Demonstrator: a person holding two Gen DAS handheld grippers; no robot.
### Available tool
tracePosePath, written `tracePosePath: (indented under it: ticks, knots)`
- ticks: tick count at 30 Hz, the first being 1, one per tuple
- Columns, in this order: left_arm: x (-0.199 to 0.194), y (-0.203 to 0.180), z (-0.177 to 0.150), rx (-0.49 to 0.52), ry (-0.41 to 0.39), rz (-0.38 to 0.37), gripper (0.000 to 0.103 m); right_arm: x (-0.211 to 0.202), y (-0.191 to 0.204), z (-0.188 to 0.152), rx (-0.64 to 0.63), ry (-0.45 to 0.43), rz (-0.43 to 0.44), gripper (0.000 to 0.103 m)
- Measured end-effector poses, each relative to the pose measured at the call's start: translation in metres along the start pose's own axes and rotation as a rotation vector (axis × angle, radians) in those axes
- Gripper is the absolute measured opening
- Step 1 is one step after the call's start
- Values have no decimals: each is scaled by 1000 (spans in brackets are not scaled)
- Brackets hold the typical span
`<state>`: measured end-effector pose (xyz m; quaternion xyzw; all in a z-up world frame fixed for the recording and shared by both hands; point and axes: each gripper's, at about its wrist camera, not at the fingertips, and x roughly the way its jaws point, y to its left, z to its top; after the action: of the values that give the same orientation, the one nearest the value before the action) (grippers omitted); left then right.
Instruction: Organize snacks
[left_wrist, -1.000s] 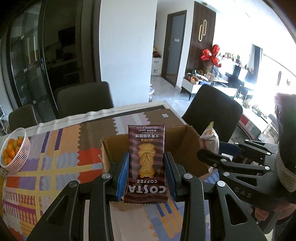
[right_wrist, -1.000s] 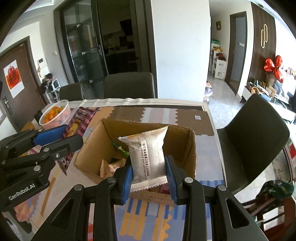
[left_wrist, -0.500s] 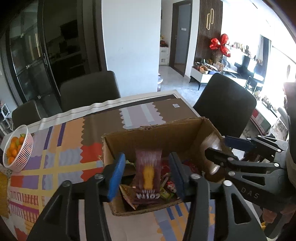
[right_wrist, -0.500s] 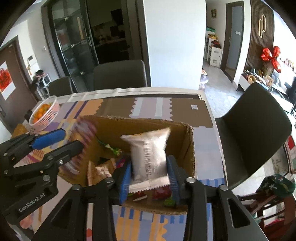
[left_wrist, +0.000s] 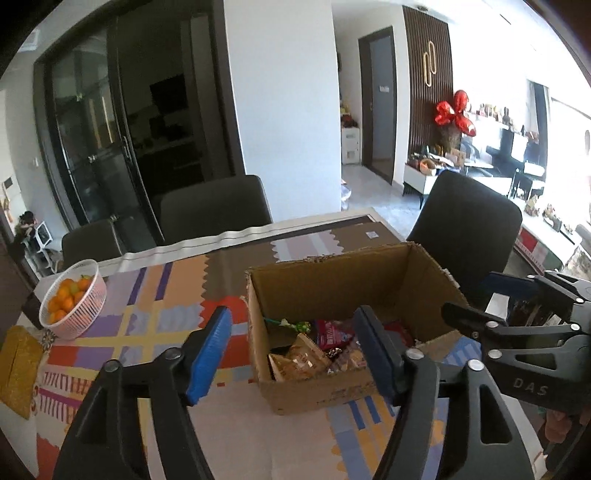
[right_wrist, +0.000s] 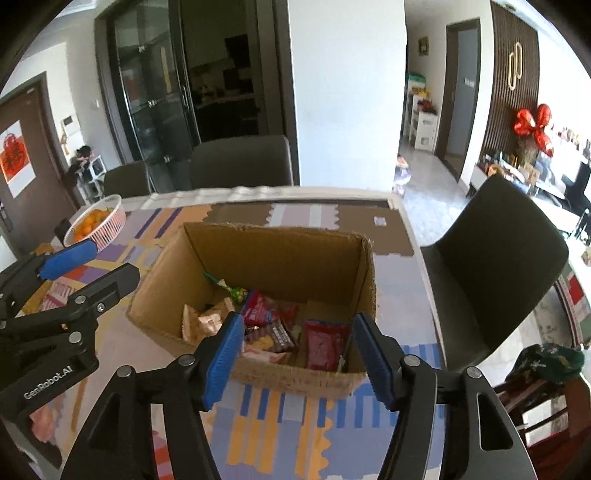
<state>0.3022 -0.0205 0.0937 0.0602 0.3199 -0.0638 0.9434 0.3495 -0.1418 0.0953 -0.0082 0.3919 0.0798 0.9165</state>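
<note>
An open cardboard box stands on the table and holds several snack packets, among them a red one and a tan one. My left gripper is open and empty, held above the box's near left corner. My right gripper is open and empty above the box's near wall. Each gripper shows in the other's view: the right one beside the box's right side, the left one beside its left side.
A white basket of oranges sits at the table's far left. A patterned cloth covers the table. Dark chairs stand at the far side and right side. A yellow item lies at the left edge.
Both grippers have opened. The Costa Coffee packet from the left gripper and the silver-white packet from the right gripper have dropped into the box. Both grippers have lifted and pulled back slightly.
</note>
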Motion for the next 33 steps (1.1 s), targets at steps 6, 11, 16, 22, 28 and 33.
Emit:
tracePosePath:
  ticks: [6, 11, 16, 22, 28, 33]
  knots:
    - [-38, 3, -17, -26, -71, 17, 78, -43, 5, -18, 7, -124, -38, 79]
    - [-73, 1, -36, -30, -146, 28, 89, -73, 7, -39, 26, -210, -57, 87]
    - [-98, -2, -59, -27, -198, 61, 97, -94, 16, -66, 18, -265, -49, 88]
    - [-116, -1, -90, -44, -203, 65, 100, -113, 23, -95, 15, -311, -56, 92]
    - [-132, -3, -117, -60, -211, 65, 103, -134, 31, -124, 9, -347, -76, 93]
    - [-144, -5, -133, -75, -209, 63, 103, -151, 36, -148, -19, -370, -126, 96]
